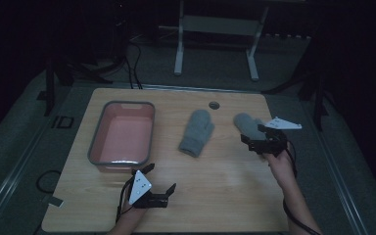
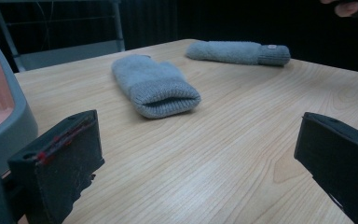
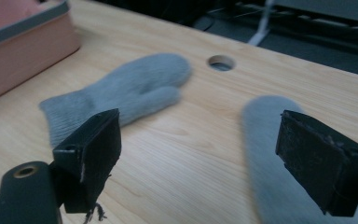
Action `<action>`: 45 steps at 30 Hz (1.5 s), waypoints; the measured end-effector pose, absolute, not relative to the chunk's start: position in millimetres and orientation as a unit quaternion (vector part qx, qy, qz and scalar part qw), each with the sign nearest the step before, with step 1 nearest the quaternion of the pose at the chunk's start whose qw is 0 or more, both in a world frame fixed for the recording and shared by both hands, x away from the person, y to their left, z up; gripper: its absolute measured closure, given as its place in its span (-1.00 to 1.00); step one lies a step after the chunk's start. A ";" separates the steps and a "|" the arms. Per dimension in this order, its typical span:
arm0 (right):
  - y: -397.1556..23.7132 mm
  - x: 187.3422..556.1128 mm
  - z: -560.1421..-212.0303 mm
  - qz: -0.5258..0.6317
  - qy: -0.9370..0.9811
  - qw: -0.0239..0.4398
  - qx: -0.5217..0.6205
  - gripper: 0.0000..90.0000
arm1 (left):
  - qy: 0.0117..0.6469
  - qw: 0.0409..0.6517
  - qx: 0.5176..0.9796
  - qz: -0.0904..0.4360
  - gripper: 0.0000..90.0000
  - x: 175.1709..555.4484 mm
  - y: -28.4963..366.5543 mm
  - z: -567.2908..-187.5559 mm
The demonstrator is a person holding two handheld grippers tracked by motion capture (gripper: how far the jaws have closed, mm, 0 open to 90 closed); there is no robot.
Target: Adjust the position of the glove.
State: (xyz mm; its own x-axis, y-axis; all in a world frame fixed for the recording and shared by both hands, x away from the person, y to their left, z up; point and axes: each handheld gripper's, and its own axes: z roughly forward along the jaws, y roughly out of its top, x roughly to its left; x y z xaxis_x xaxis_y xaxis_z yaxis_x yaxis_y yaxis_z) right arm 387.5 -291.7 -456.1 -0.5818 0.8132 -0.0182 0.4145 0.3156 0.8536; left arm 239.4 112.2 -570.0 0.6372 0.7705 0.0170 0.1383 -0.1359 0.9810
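Tub [image 1: 94, 147]: pink inside, sat at the table's [image 1: 225, 196] left | left gripper [image 1: 159, 181]: jaws wide apart, held nothing, near the tub | first mitten [image 1: 196, 133]: lay flat mid-table (grey and woolly) | second mitten [image 1: 247, 125]: lay further right | right gripper [image 1: 251, 140]: jaws wide apart over it, no squeeze.

A dim lab or recording room, not a home. The wooden surface [image 1: 225, 176] has a cable hole [image 1: 214, 105] and stands alone on grey carpet [image 1: 24, 147]. Black stands [image 1: 51, 83] flank it, cables [image 1: 133, 63] trail over the floor, and a white metal frame [image 1: 215, 29] stands behind, before dark walls.
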 end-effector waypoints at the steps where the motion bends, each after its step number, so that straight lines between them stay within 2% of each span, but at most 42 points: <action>1: -291.7 387.5 -456.1 0.432 0.778 0.231 0.395 -0.68 | 0.324 0.572 0.701 0.276 -0.98 239.4 112.2 -570.0; 4: -276.6 403.3 -460.2 0.437 0.795 0.210 0.365 -0.68 | 0.327 0.571 0.700 0.276 -0.98 239.9 112.3 -570.1; 17: -219.5 444.7 -480.2 0.428 0.838 0.175 0.289 -0.69 | 0.326 0.572 0.701 0.273 -0.97 240.4 112.7 -570.0; 22: -198.0 459.8 -494.4 0.428 0.845 0.116 0.299 -0.69 | 0.329 0.576 0.699 0.267 -0.98 241.3 114.0 -570.0; 24: -188.7 463.8 -500.1 0.425 0.846 0.122 0.297 -0.69 | 0.327 0.576 0.700 0.268 -0.98 240.9 113.6 -570.1; 26: -182.3 467.9 -504.9 0.429 0.851 0.107 0.285 -0.69 | 0.325 0.575 0.701 0.268 -0.98 240.6 113.2 -570.0; 30: -173.2 477.6 -511.7 0.411 0.860 0.130 0.273 -0.48 | 0.327 0.577 0.700 0.265 -0.98 241.1 113.7 -570.1; 32: -171.9 480.6 -512.7 0.408 0.860 0.136 0.274 -0.47 | 0.326 0.577 0.700 0.264 -0.98 241.1 113.7 -570.1; 33: -169.2 486.0 -514.4 0.407 0.862 0.135 0.268 -0.35 | 0.326 0.577 0.700 0.264 -0.98 241.1 113.7 -570.1; 45: -145.0 512.9 -539.8 0.350 0.890 0.135 0.261 -0.32 | 0.325 0.579 0.701 0.260 -0.98 241.3 114.1 -570.0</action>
